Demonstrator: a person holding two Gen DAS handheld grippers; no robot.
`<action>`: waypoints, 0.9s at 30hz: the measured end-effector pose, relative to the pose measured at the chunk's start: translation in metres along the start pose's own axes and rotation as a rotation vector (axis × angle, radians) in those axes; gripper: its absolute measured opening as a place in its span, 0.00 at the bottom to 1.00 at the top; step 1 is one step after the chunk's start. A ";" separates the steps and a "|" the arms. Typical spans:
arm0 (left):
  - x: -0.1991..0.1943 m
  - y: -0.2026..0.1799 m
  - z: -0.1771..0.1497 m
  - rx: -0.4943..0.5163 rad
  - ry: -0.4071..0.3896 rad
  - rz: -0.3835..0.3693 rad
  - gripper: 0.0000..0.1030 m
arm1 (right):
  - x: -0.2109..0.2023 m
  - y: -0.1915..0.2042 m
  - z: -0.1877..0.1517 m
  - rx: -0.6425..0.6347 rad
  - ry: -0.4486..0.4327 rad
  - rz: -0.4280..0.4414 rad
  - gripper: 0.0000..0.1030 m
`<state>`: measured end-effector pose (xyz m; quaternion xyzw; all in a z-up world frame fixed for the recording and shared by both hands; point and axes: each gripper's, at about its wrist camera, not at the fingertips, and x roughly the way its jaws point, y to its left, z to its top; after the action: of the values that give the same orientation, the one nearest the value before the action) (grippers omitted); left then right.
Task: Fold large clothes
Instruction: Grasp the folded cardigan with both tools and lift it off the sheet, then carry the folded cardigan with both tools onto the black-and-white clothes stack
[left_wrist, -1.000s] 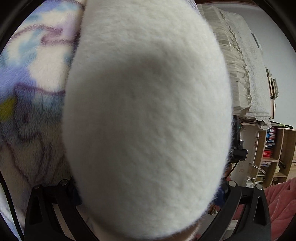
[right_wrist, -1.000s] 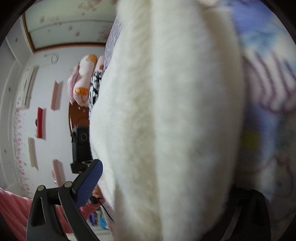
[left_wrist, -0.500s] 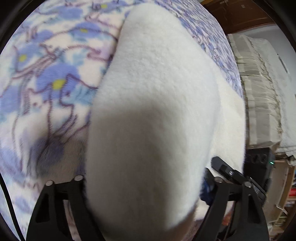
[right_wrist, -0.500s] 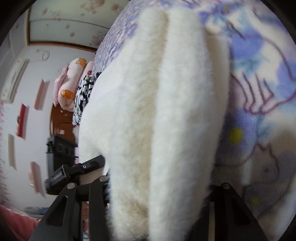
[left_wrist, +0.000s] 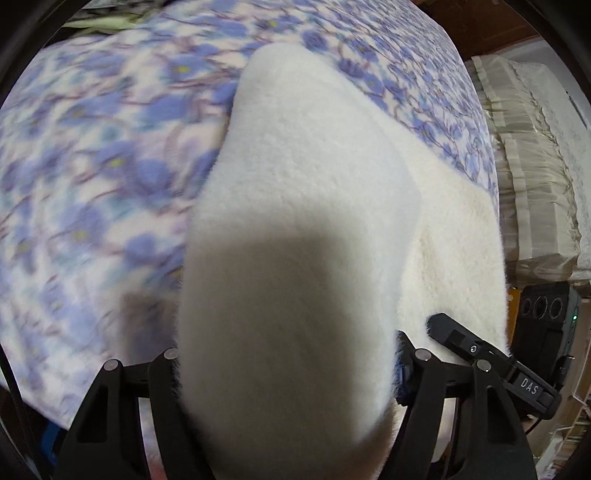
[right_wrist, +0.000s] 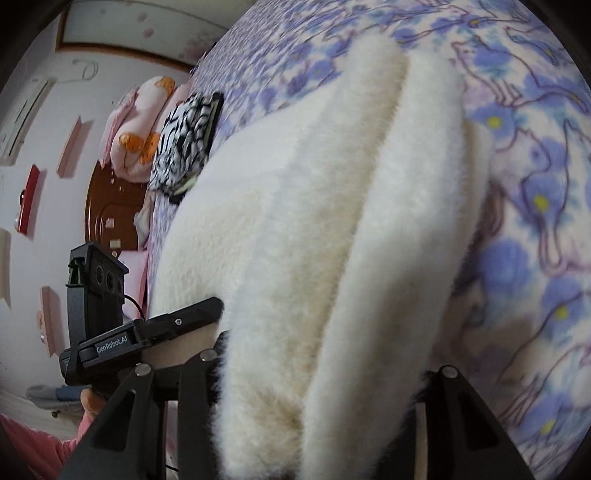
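The white fluffy garment (left_wrist: 295, 229) lies on the bed's flowered blanket (left_wrist: 92, 166), and a thick fold of it rises up from the blanket into both tongs. The left tongs (left_wrist: 288, 369) are closing, with the bunched fleece filling the space between their fingers. The right tongs (right_wrist: 325, 373) pinch two ridges of the same garment (right_wrist: 332, 240). A black-and-white patterned cloth (right_wrist: 184, 140) lies on the blanket beyond the garment.

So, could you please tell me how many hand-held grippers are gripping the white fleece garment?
2. The left hand-held gripper, jaws closing, holds a fold of the white fleece garment over the floral blanket; the right hand-held gripper clamps another bunched fold beside it.
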<state>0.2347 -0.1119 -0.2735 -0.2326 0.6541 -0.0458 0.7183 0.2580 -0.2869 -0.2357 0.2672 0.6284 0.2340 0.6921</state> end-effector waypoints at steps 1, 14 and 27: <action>-0.013 0.012 -0.007 -0.008 -0.015 0.010 0.68 | 0.002 0.005 -0.006 -0.016 0.008 0.004 0.41; -0.205 0.173 0.079 0.063 -0.264 0.090 0.68 | 0.091 0.200 0.022 -0.220 -0.089 0.092 0.41; -0.317 0.233 0.320 0.248 -0.503 0.107 0.68 | 0.166 0.348 0.187 -0.307 -0.338 0.163 0.41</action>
<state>0.4424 0.2998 -0.0624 -0.1120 0.4562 -0.0285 0.8823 0.4651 0.0689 -0.1155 0.2442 0.4371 0.3339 0.7986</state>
